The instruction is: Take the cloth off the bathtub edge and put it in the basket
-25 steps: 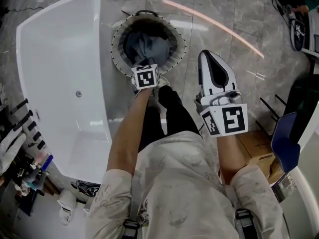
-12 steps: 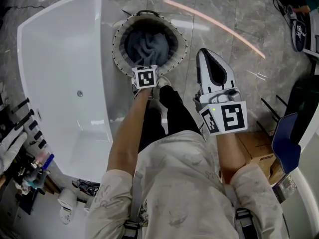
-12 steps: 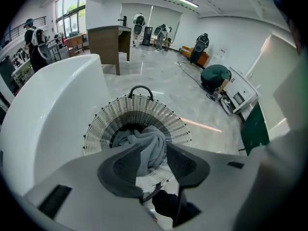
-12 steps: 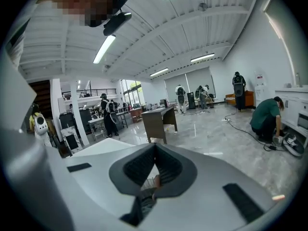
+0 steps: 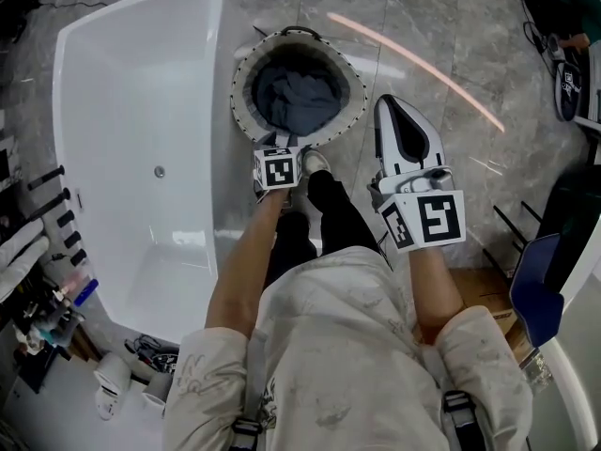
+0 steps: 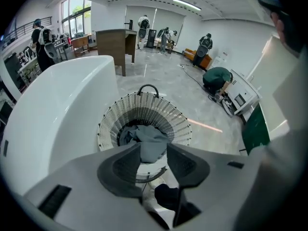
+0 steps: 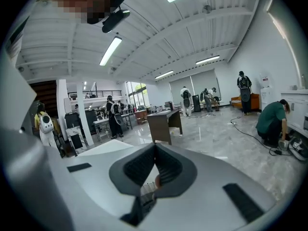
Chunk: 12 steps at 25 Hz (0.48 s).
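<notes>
While the cloth (image 5: pixel 299 97) lies in the basket (image 5: pixel 242 101), the left gripper (image 6: pixel 154 148), jaws just opened partway, holds nothing.

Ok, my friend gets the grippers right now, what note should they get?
Left gripper: jaws have just been opening, nothing between them, above the near rim of the basket.
Right gripper: jaws together, empty, off to the side.
Grey cloth lies inside the basket, which stands beside the bathtub; no cloth shows on the tub edge.
Done: cloth dropped in.
Left: probably just draw both grippers back.
</notes>
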{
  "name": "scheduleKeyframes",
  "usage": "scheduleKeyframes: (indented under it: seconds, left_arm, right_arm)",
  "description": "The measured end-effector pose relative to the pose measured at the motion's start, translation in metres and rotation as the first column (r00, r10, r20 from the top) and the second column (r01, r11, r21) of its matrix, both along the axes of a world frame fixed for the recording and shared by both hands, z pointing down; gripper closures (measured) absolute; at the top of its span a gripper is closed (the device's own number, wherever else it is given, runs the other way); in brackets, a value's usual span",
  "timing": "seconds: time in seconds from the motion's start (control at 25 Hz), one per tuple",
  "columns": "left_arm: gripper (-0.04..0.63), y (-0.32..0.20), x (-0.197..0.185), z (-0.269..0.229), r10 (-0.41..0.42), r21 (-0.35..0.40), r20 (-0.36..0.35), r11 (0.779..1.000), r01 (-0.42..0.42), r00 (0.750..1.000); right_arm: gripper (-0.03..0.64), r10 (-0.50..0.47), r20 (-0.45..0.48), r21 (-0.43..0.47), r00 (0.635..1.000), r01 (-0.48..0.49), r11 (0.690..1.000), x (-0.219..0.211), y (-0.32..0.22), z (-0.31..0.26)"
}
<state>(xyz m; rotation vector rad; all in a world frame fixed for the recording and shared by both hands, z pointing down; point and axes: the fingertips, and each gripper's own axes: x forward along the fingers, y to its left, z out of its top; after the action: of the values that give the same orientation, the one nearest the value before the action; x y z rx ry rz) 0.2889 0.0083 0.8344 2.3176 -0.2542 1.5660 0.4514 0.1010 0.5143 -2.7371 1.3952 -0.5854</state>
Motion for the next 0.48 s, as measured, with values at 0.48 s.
scheduleKeyframes:
  seconds: [0.48]
  left_arm:
    - [0.428,-0.035,-0.123,-0.048,-0.158,0.003,0.064,0.987,0.158,0.985]
  right_arm:
    - [0.629,-0.207,-0.075,0.014,0.975,0.209,0.978,-0.082,-0.074,-0.045]
